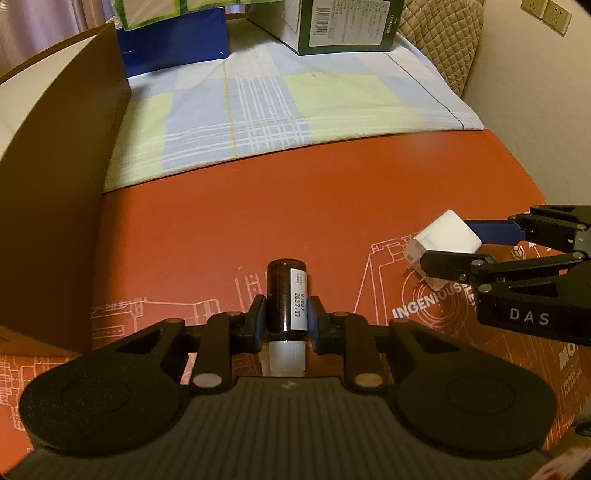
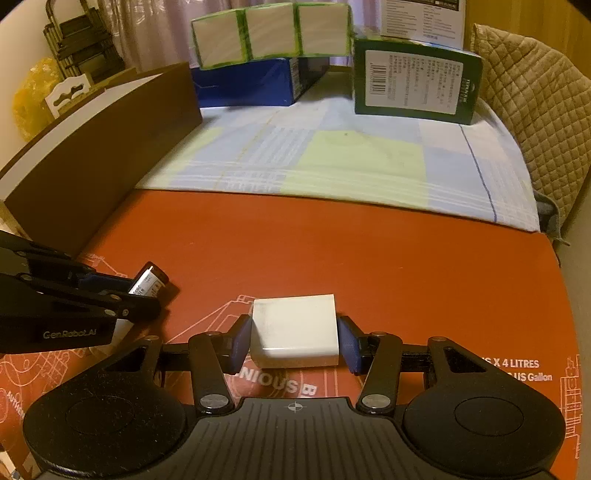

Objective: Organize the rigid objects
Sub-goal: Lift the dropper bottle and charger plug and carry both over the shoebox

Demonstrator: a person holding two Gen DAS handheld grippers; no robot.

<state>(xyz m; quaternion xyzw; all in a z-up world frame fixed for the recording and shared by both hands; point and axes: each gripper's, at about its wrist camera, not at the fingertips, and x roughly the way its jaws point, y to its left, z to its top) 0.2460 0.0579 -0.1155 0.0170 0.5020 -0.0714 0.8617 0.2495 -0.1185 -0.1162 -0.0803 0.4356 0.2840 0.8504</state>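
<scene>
Bottle label (image 1: pixel 299 300): "2027.07"; tool "DAS"

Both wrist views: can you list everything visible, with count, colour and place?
bottle: one, dark brown with white cap and label, clamped in the left hand-held gripper
charger: one, white, clamped in the right hand-held gripper
mat: one, orange-red with white line drawings, under both grippers
cloth: one, checked pale blue and green, beyond the mat
blue box: one, back left on the cloth
green box: one, white label, back right
white blocks: three, green-edged, atop the blue box
board: one, brown, left edge
cushion: one, beige quilted, far right
left hand-held gripper: black, shut on the bottle
right hand-held gripper: black, shut on the charger
</scene>
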